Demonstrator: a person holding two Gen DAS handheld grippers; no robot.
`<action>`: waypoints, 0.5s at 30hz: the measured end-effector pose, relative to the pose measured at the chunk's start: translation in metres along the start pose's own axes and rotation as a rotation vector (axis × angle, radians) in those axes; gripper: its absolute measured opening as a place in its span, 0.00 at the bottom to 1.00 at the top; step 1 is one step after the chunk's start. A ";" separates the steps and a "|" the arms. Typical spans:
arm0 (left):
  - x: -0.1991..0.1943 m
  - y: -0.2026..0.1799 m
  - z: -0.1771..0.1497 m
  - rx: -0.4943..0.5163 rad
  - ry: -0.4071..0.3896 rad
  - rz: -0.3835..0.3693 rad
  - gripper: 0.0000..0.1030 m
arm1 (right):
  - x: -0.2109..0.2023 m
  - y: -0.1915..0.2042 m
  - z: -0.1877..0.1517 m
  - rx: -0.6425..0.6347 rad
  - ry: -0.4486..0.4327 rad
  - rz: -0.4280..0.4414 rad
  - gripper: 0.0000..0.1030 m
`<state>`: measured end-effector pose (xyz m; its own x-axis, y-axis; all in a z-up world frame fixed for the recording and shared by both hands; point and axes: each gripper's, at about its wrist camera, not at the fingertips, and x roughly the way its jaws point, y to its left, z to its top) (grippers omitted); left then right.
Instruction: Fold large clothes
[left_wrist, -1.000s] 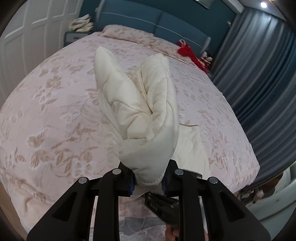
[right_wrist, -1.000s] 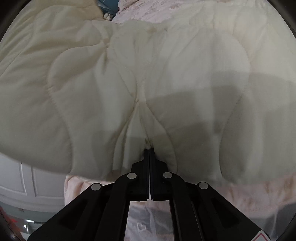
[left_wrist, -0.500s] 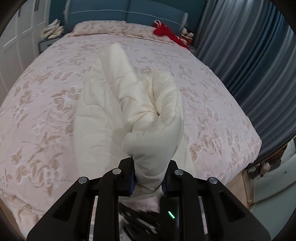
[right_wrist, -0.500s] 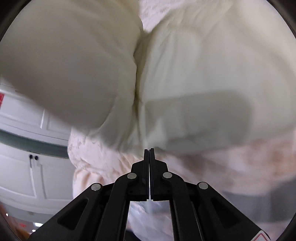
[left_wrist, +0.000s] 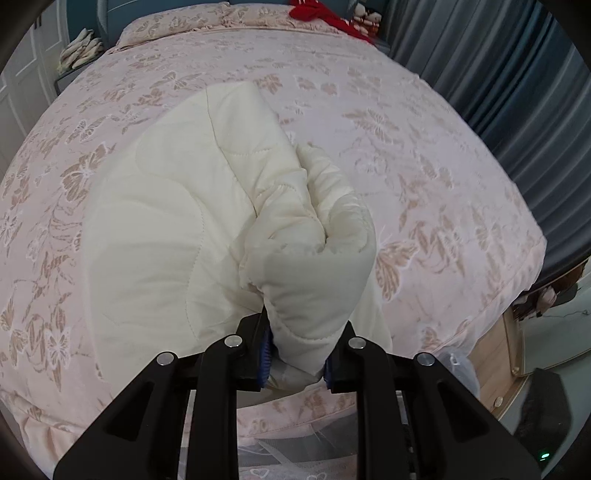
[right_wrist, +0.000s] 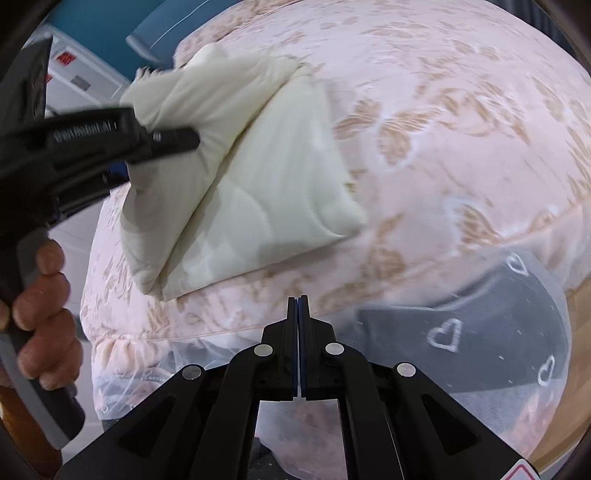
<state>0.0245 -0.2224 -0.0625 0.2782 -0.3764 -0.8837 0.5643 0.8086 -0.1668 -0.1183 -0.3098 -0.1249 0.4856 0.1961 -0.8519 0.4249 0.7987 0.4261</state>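
Observation:
A cream quilted garment (left_wrist: 192, 229) lies in a thick folded bundle on the pink floral bed (left_wrist: 424, 155), near its front edge. My left gripper (left_wrist: 297, 354) is shut on a bunched fold of it and holds that end up. In the right wrist view the same garment (right_wrist: 266, 192) lies folded near the bed's corner, with the left gripper (right_wrist: 162, 140) gripping its upper end. My right gripper (right_wrist: 298, 306) is shut and empty, below the bed's edge and apart from the garment.
A red item (left_wrist: 325, 14) and pillows (left_wrist: 192, 18) lie at the head of the bed. Blue curtains (left_wrist: 498, 66) hang on the right. White cupboards (left_wrist: 18, 85) stand on the left. A sheer bed skirt (right_wrist: 480, 332) with hearts hangs below the mattress.
My right gripper has let go of the garment and drawn back below the bed's edge. The left gripper has lowered the bundle, which now lies flatter and more folded on the bed.

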 end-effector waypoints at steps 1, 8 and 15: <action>0.004 -0.002 -0.001 0.007 0.007 0.009 0.19 | 0.001 -0.002 -0.003 0.014 -0.002 0.003 0.01; 0.027 -0.016 -0.012 0.062 0.032 0.060 0.19 | -0.002 -0.026 -0.005 0.053 0.007 0.008 0.01; 0.043 -0.028 -0.024 0.127 0.043 0.107 0.20 | -0.008 -0.031 -0.004 0.080 -0.012 0.005 0.01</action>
<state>0.0017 -0.2508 -0.1067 0.3101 -0.2690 -0.9119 0.6279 0.7781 -0.0160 -0.1385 -0.3340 -0.1327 0.4967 0.1929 -0.8462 0.4817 0.7498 0.4537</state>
